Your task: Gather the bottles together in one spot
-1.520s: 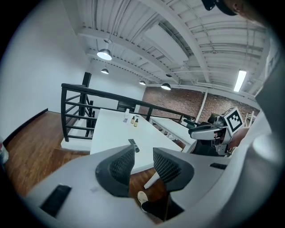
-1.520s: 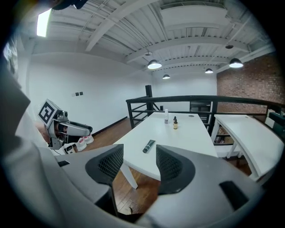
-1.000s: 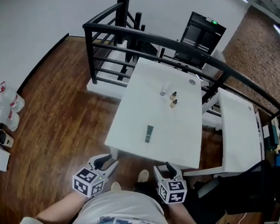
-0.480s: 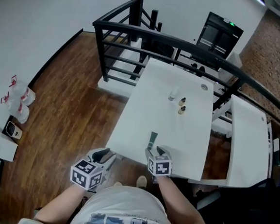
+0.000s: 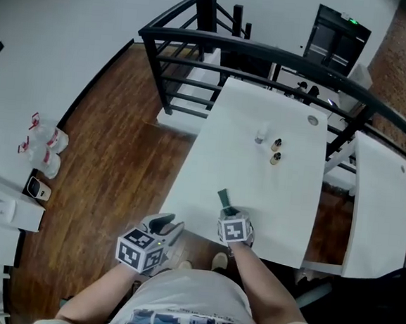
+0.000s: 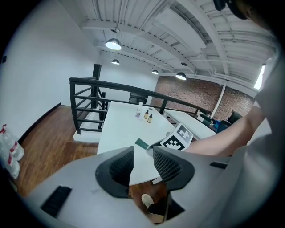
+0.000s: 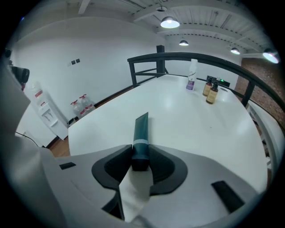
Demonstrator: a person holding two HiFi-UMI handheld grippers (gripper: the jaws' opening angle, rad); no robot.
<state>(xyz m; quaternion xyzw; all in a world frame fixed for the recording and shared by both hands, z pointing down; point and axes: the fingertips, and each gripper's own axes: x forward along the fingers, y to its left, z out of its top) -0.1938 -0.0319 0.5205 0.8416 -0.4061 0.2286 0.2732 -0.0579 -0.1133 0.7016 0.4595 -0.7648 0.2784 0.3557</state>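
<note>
A dark green tube (image 5: 223, 197) lies near the front edge of the white table (image 5: 210, 158). My right gripper (image 5: 227, 211) is shut on its cap end (image 7: 140, 158), and the tube's flat end (image 7: 142, 122) points away along the tabletop. At the far end of the table stand a clear bottle with a white cap (image 5: 260, 135) and two small amber bottles (image 5: 277, 142) (image 5: 276, 158) close together; the right gripper view shows them as well (image 7: 192, 81) (image 7: 207, 86) (image 7: 213, 94). My left gripper (image 5: 170, 224) hangs off the table's front left corner, open and empty (image 6: 142, 162).
A black railing (image 5: 220, 50) runs round the far and left sides of the table. A second white table (image 5: 379, 201) stands to the right. Water bottles (image 5: 45, 147) sit on the wooden floor at far left. A round cable hole (image 5: 312, 120) marks the table's far right corner.
My right gripper went from in front of the table forward onto it, reached the green tube and closed on its cap end. The left gripper stayed about where it was.
</note>
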